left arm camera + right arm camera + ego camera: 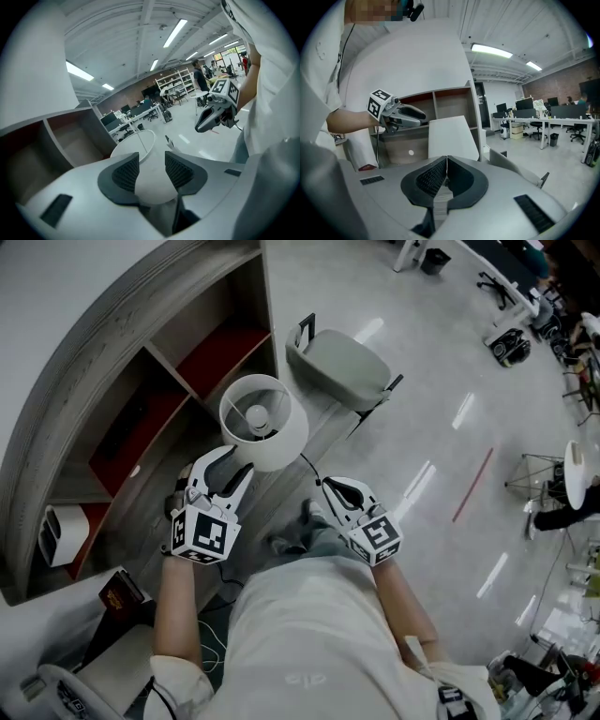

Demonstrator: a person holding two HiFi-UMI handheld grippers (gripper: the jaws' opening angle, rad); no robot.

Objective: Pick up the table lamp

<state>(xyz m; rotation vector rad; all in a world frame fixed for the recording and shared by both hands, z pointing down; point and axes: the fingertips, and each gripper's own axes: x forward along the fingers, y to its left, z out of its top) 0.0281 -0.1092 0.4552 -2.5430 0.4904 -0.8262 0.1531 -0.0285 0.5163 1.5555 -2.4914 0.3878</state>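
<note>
Starting at the left gripper [151,157]: jaws parted a fair way, pads bare, gripping nothing, with the white shade of the table lamp [129,150] sitting just past the tips and filling the gap. Then the right gripper [446,159]: jaws pressed flat together, nothing pinched, hanging just right of the lamp and a touch nearer the body. Reads to me like the reach-in step, no grab and no lift yet. Can't see the lamp's base or stem from any angle, only the upright shade right in front of the shelf unit [272,324], plus a thin cord [309,465] trailing off its near side. Next move, at a guess: needs a proper bite spot. Way too wide a shade for this gap, so either pinching the thin wall at the rim or dropping lower for the stem. Probably worth going gentle too, looking light and tippy. As for storage: open cubbies [211,352] with red backs just left of the lamp, nothing obvious in the nearest ones, and a small white boxy thing [64,535] tucked in one well to the left, no idea what exactly. Dark red book [120,592] lying out farther that way, not inside anything. Grey chair [342,367] just beyond the lamp, to the right.
</note>
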